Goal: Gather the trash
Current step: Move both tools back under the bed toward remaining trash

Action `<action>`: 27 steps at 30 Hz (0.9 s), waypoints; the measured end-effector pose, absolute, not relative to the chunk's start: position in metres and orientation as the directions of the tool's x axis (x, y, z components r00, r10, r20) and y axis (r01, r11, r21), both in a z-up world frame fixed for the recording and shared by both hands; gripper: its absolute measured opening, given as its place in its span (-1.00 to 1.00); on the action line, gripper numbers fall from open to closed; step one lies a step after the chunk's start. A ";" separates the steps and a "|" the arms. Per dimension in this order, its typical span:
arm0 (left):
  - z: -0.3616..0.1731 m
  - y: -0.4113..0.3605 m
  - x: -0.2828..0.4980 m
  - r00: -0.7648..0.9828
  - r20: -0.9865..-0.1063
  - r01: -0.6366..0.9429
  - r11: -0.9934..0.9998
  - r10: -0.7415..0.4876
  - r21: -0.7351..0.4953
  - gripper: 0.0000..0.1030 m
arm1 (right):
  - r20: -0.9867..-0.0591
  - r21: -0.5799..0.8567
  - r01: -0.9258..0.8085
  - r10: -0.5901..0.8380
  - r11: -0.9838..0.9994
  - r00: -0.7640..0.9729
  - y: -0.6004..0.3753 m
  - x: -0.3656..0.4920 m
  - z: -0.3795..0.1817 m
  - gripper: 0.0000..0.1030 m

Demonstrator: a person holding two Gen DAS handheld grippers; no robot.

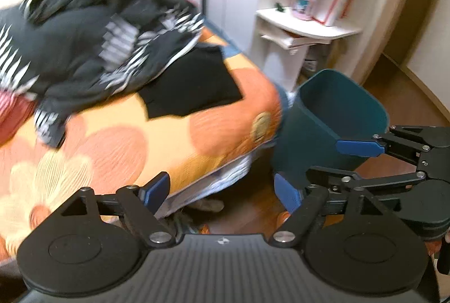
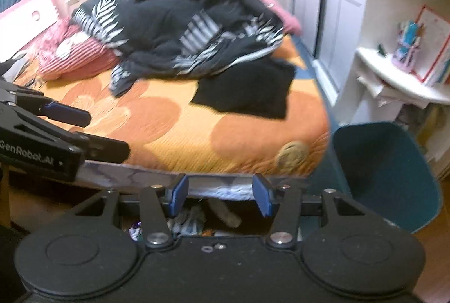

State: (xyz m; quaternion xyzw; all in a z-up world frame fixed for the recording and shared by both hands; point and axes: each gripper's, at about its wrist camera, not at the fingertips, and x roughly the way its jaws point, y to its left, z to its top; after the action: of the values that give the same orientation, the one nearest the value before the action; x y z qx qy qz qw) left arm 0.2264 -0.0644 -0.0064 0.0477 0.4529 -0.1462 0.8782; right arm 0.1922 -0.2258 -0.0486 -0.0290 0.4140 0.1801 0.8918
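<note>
The left gripper [image 1: 222, 192] has its jaws released, nothing between them; the right gripper [image 2: 219, 194] likewise stands spread and empty. Beyond both sets of jaws lies the bed [image 2: 174, 128]; a round gold wrapper [image 2: 291, 154] rests at its near corner, just ahead of the right jaws; the teal bin [image 1: 332, 117] stands right of it on the floor.

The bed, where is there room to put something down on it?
The orange bedspread is bare in front, between the dark leafy blanket, the flat black cloth and the near edge. The back is crowded: blanket and striped pillow.
</note>
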 end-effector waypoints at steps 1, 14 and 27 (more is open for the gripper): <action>-0.013 -0.055 0.225 0.542 -0.814 0.285 0.957 -0.207 -0.054 0.58 | -0.756 0.107 -0.353 0.307 0.930 0.579 -0.220 0.192 -0.055 -0.02; -0.161 0.087 0.229 0.326 -0.945 -0.049 0.998 -0.017 -0.035 0.71 | -0.844 0.173 -0.331 0.313 0.928 0.435 -0.173 0.205 -0.165 -0.02; -0.300 0.188 0.220 0.043 -0.995 -0.602 0.797 0.091 0.047 0.71 | -0.920 0.187 -0.318 0.280 0.929 0.276 -0.147 0.244 -0.276 -0.02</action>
State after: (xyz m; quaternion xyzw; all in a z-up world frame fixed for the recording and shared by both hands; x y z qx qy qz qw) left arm 0.2202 0.1883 -0.3005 -0.1978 0.6453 0.2496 0.6944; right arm 0.2443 -0.1473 -0.2762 -0.0168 0.5718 0.1873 0.7985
